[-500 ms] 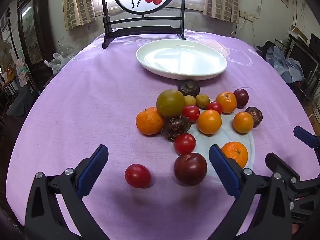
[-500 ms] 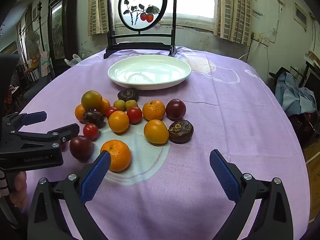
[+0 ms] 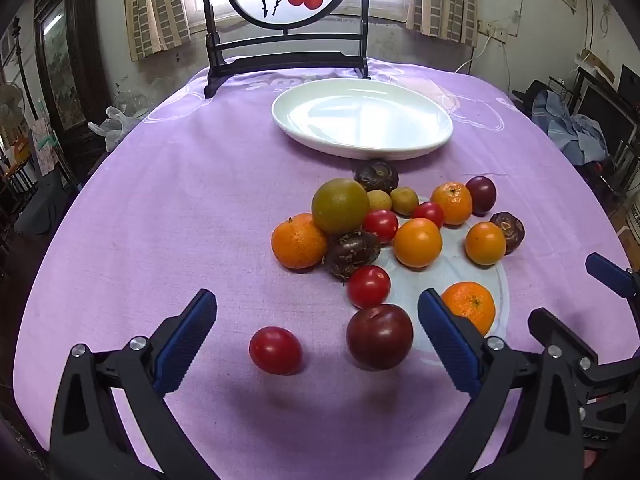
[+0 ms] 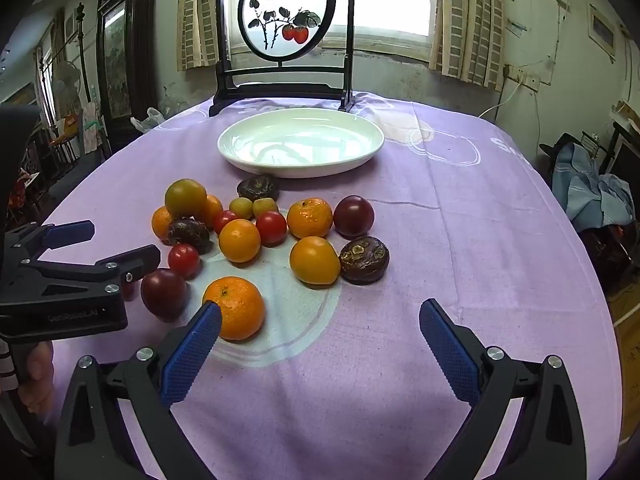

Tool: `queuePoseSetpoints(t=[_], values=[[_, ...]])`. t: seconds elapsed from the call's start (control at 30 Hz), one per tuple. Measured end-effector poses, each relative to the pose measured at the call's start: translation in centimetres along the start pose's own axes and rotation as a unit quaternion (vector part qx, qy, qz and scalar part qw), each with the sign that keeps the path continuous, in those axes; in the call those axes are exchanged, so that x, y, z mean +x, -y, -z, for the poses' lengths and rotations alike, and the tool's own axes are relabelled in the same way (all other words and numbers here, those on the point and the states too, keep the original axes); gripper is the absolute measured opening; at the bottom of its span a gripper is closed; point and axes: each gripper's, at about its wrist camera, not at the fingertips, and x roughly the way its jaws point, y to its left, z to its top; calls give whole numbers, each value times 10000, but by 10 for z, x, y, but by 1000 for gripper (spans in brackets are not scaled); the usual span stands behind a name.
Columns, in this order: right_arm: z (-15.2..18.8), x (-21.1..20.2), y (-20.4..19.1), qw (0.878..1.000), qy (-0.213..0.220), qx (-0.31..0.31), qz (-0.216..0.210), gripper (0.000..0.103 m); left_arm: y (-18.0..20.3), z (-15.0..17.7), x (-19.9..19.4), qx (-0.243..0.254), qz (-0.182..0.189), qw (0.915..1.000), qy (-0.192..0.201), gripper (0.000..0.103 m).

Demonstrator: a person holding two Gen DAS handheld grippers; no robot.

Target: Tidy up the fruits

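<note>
Fruits lie loose on the purple-clothed tabletop (image 3: 180,200), seventeen by the left wrist view's count, bunched right of centre below one empty white plate (image 3: 362,118). There are four red tomatoes, the nearest tomato (image 3: 275,350) lying alone low in the frame. There are three rough mandarins, among them the near mandarin (image 4: 236,308), and two smooth orange fruits (image 3: 418,242). Two dark plums show, including the near plum (image 3: 379,336), along with three wrinkled brown passion fruits (image 3: 351,253), two small yellow-green fruits (image 3: 404,201) and one large green-orange fruit (image 3: 340,205). One passion fruit sits just below the plate's rim.

The left gripper (image 3: 316,300) has its jaws spread wide and holds nothing; the lone tomato and the near plum appear between them. The right gripper (image 4: 320,308) is likewise spread wide and empty, its left jaw overlapping the near mandarin in the picture.

A pale circle is printed on the cloth under part of the bunch. At the upper centre a dark wooden stand carries a round painted screen (image 4: 286,16) showing two red fruits on a branch. Behind it are a bright window and striped curtains (image 4: 468,20). A stained wall and dark furniture fill the left edge, and blue cloth (image 4: 592,188) is heaped at the right edge
</note>
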Motion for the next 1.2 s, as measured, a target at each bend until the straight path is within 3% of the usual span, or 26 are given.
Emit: queuePoseSetpoints(t=[1.2], values=[[12, 4, -4, 10000, -38, 13, -29, 100, 8, 5, 5, 15, 18, 10000, -91, 99]])
